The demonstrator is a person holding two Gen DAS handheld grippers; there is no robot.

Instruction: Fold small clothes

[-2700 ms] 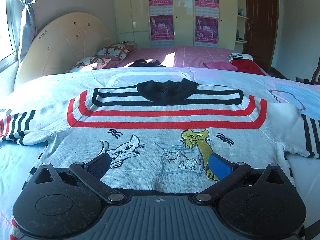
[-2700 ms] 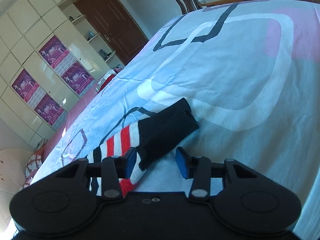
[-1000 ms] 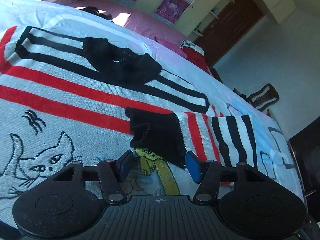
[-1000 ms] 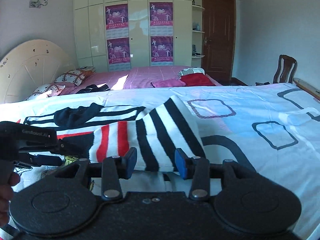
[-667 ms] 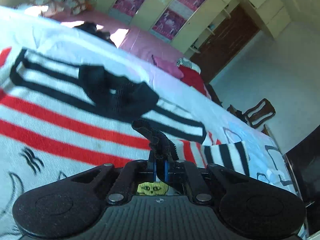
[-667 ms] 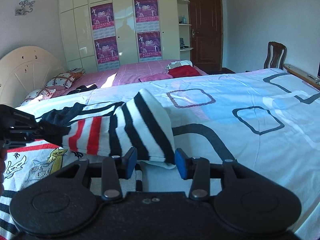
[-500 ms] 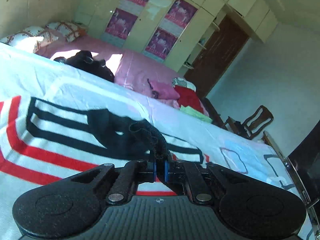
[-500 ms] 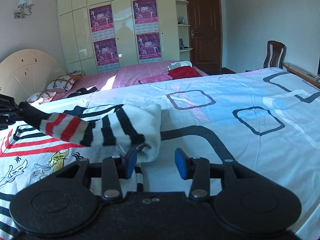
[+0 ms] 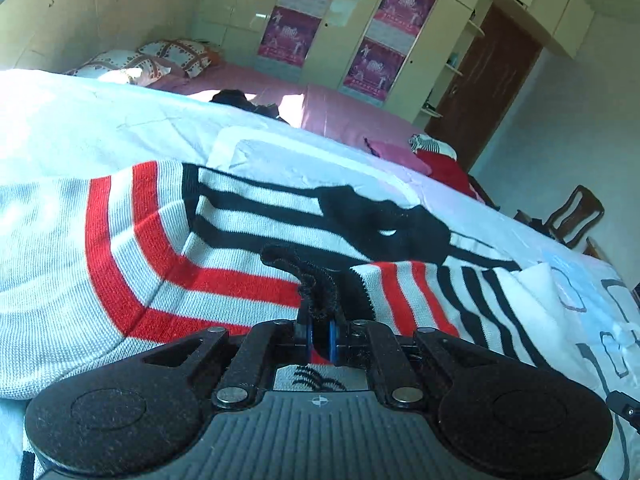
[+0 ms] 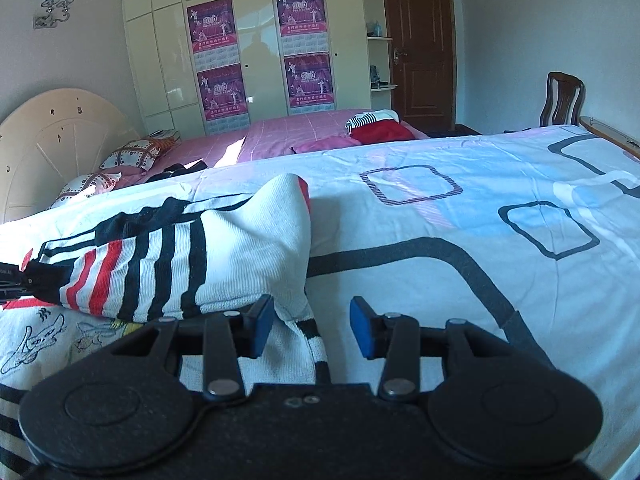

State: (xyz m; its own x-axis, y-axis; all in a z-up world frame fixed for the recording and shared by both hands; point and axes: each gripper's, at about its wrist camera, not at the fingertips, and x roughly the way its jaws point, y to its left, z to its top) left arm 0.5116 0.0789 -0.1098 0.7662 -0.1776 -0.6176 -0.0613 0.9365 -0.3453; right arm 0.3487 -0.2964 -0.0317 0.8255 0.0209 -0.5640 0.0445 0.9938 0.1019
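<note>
My left gripper (image 9: 319, 334), gaping a second ago, is now clenched on the sleeve's black cuff (image 9: 316, 280) and has drawn the striped sleeve (image 10: 160, 272) leftward across the sweater (image 9: 120, 248), which lies flat on the bed (image 10: 460, 216). My right gripper (image 10: 312, 326) has stayed put, jaws parted, grasping nothing, at the folded shoulder. The cat embroidery is mostly hidden under the sleeve. Behind are a pink bed (image 10: 304, 128), a wardrobe with posters (image 10: 304, 76), a brown door (image 10: 418, 40) and a chair (image 10: 562, 98).
</note>
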